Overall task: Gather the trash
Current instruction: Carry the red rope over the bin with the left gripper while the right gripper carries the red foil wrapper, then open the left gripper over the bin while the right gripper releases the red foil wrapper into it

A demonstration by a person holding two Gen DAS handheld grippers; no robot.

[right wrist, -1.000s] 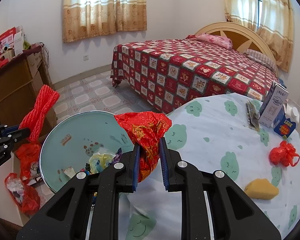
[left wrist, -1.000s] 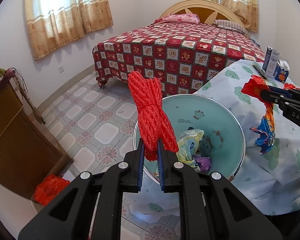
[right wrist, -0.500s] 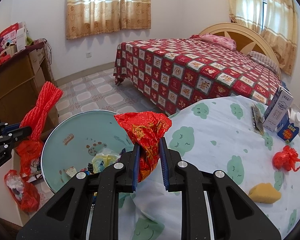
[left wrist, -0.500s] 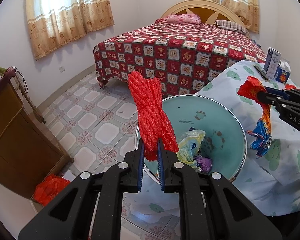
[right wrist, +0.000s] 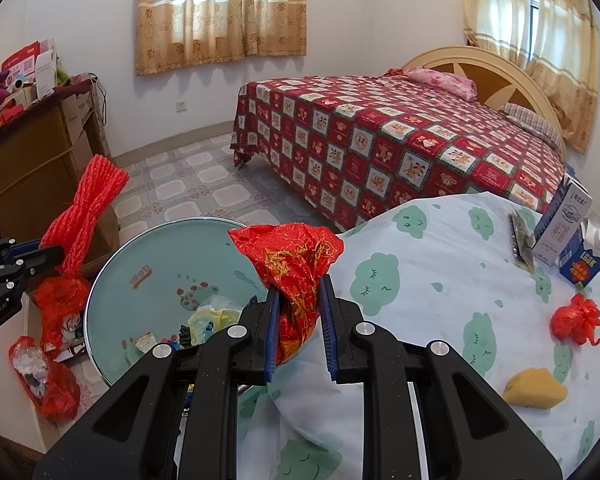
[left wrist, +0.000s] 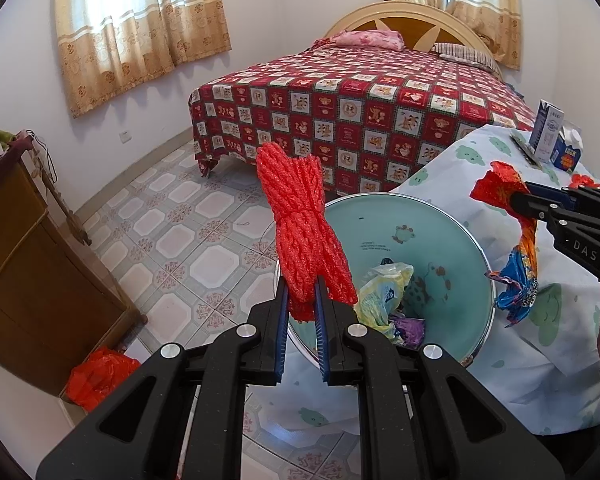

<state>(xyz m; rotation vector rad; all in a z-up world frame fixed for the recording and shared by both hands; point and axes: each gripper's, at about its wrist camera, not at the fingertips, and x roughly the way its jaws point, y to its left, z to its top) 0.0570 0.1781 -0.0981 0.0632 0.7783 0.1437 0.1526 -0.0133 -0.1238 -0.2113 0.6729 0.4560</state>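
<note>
My left gripper (left wrist: 302,292) is shut on a red foam net (left wrist: 300,228), held upright over the near-left rim of the teal basin (left wrist: 440,216). The net also shows in the right wrist view (right wrist: 88,204). My right gripper (right wrist: 298,292) is shut on a crumpled red foil wrapper (right wrist: 296,256), at the basin's right edge (right wrist: 112,264) beside the table. In the left wrist view the wrapper (left wrist: 516,240) hangs from the right gripper (left wrist: 516,196). The basin holds a yellow bag (left wrist: 380,292) and other scraps.
A round table with a cloud-print cloth (right wrist: 440,280) carries a small red bag (right wrist: 576,320), a yellow sponge (right wrist: 536,388) and two cartons (right wrist: 568,224). A bed (left wrist: 360,108) stands behind. A wooden cabinet (left wrist: 28,272) with red bags (right wrist: 56,316) is at the left.
Both grippers keep their hold. The right gripper with the wrapper has shifted slightly left toward the basin; the left gripper has barely moved.
</note>
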